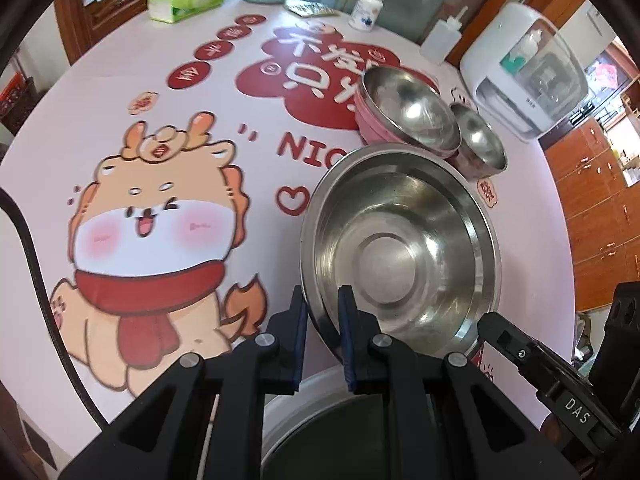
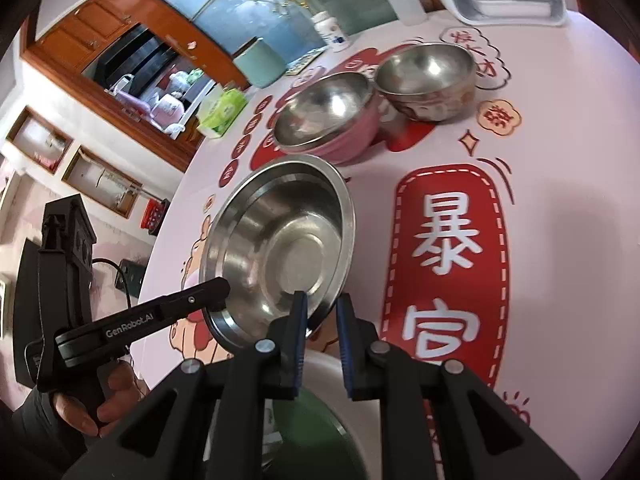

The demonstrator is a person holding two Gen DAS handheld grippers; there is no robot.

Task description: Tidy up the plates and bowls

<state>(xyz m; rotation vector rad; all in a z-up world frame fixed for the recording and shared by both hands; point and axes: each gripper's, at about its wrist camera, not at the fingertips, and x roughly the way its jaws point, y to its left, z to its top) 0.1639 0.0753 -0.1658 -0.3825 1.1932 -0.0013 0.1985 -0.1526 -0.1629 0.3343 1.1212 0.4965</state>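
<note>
A wide steel deep plate (image 1: 400, 248) hangs tilted above the table, held from both sides. My left gripper (image 1: 322, 298) is shut on its near left rim. My right gripper (image 2: 322, 299) is shut on the near right rim of the same steel plate (image 2: 288, 240). Each gripper shows in the other's view: the right gripper (image 1: 500, 328) at the plate's edge, and the left gripper (image 2: 218, 290) with a hand around its handle. Behind the plate stand a pink bowl with a steel lining (image 1: 408, 116) and a small steel bowl (image 1: 480, 144).
A white dish with a dark green middle (image 2: 340, 384) lies under the grippers. At the table's far edge are a green tissue pack (image 1: 188, 0), a white pill bottle (image 1: 366, 8), a squeeze bottle (image 1: 440, 40) and a white appliance (image 1: 524, 76). Printed tablecloth (image 1: 160, 120) at left.
</note>
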